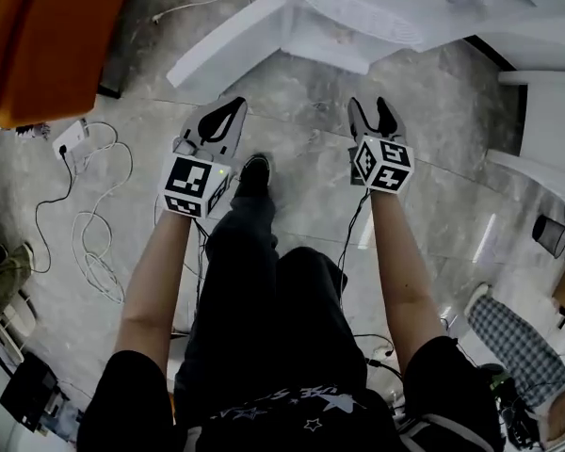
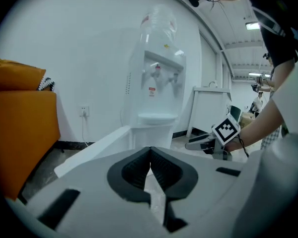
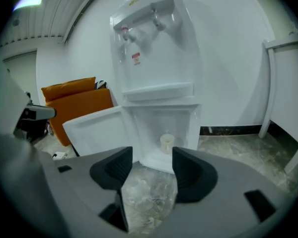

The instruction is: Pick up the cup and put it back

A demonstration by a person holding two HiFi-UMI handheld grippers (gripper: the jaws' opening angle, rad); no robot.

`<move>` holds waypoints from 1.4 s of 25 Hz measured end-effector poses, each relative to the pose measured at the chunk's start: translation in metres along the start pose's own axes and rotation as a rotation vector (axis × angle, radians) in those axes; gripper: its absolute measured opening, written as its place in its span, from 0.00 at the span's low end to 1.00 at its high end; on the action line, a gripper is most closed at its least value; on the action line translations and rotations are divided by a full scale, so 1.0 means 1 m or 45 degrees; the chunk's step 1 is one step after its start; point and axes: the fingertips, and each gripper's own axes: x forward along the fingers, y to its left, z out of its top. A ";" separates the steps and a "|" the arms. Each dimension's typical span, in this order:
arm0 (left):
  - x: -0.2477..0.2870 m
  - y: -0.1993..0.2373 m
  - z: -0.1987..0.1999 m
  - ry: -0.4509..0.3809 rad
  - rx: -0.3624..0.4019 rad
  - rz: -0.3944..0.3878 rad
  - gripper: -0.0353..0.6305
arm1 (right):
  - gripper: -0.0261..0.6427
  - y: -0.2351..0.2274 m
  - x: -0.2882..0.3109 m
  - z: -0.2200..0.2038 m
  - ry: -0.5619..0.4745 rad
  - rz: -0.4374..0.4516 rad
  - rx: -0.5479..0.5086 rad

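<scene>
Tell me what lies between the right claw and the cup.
Only bare stone floor, then the open cabinet's white ledge. The right gripper view shows the cup standing inside, beyond the open right claw.

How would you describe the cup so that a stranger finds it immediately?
Find the tall white water dispenser against the wall. Its lower cabinet door hangs open, and the cup stands inside that compartment. It is small and pale cream, the only object there.
</scene>
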 end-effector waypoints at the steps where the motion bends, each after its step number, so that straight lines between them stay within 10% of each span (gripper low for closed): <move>1: 0.013 0.007 -0.009 -0.012 -0.002 -0.016 0.07 | 0.41 -0.005 0.022 -0.005 -0.009 -0.009 0.003; 15: 0.127 0.061 -0.102 -0.197 0.084 -0.018 0.07 | 0.26 -0.062 0.237 -0.055 -0.054 -0.110 -0.073; 35: 0.137 0.061 -0.131 -0.181 0.050 -0.054 0.07 | 0.11 -0.075 0.287 -0.068 0.075 -0.221 -0.091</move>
